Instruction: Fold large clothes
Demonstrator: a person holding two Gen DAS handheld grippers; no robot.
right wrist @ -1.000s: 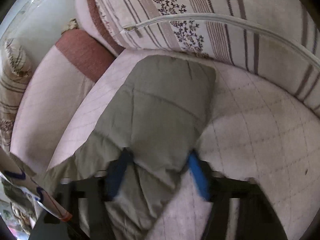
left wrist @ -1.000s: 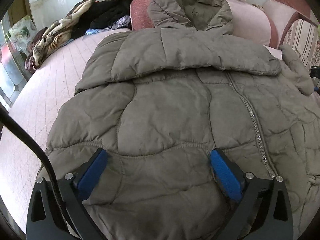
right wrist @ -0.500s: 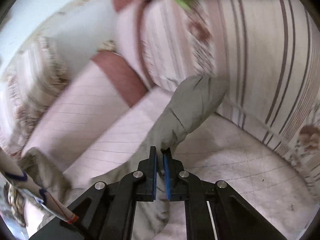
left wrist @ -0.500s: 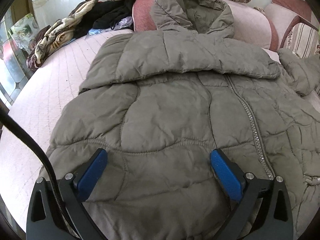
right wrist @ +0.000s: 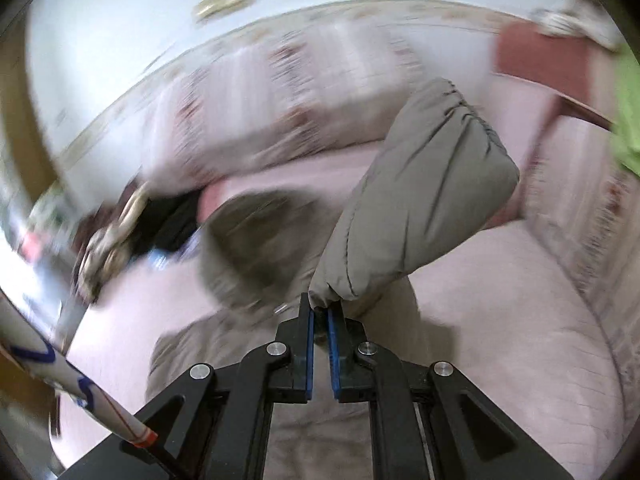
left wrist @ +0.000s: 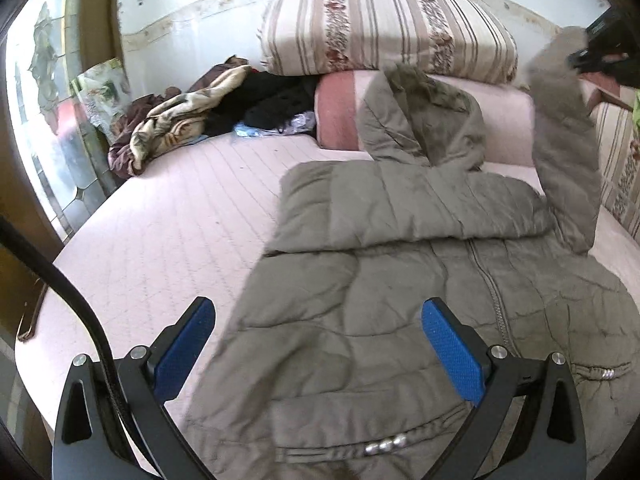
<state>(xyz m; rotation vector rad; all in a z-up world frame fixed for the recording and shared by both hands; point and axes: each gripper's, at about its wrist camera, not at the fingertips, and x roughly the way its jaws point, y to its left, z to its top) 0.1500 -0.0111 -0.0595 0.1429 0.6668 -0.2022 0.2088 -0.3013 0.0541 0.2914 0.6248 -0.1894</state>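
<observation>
Sleeve's up in the air, rest of the puffer coat flat on the bed

The olive puffer coat (left wrist: 400,280) lies face up on the pink bed (left wrist: 168,220), hood (left wrist: 420,120) against the pillows, one sleeve (right wrist: 420,200) lifted off it. The right gripper (right wrist: 320,312) is clamped on a pinch of that sleeve near the cuff; the left gripper (left wrist: 316,340) hovers wide open over the hem, holding nothing. I'd guess it's light but puffy and slick, so folds will spring back. Grab seams, cuffs or the hem, not the padding.
</observation>
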